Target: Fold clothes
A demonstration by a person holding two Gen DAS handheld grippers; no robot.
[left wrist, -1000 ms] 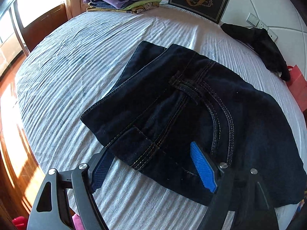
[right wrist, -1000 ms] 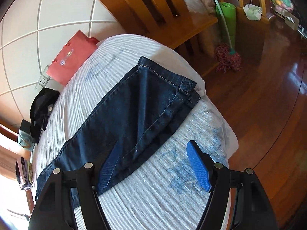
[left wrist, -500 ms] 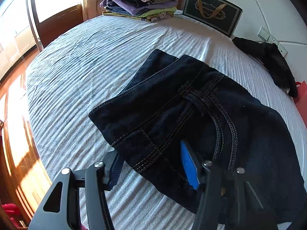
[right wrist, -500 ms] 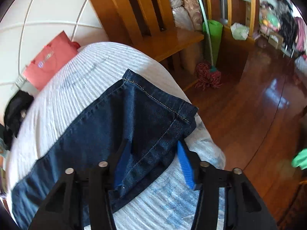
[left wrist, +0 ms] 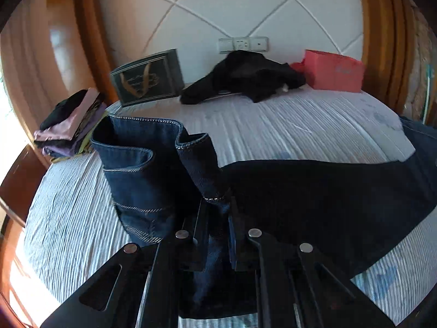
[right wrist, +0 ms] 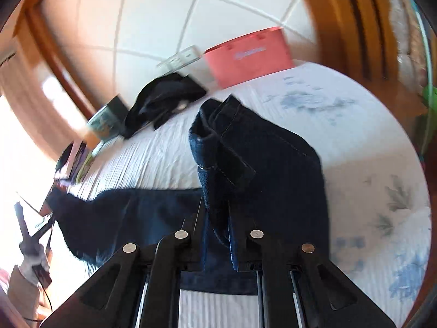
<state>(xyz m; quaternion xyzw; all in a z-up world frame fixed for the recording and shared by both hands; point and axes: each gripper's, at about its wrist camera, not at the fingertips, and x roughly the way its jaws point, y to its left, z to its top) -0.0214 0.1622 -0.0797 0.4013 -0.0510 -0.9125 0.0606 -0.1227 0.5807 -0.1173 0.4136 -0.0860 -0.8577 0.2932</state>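
Left gripper (left wrist: 216, 213) is closing, clamped on the dark blue denim jeans (left wrist: 153, 169), bottom centre. Right gripper (right wrist: 216, 216) is closing on them too, hem end.

Left gripper (left wrist: 217, 213) closing, jaws pinching dark jeans (left wrist: 153, 169), waistband lifted above the striped bed (left wrist: 300, 128); folded clothes stack (left wrist: 69, 123) far left; black garment (left wrist: 245, 75), pink bag (left wrist: 334, 71) by the headboard

Bedroom; bed (left wrist: 314, 125), padded headboard (left wrist: 218, 8)
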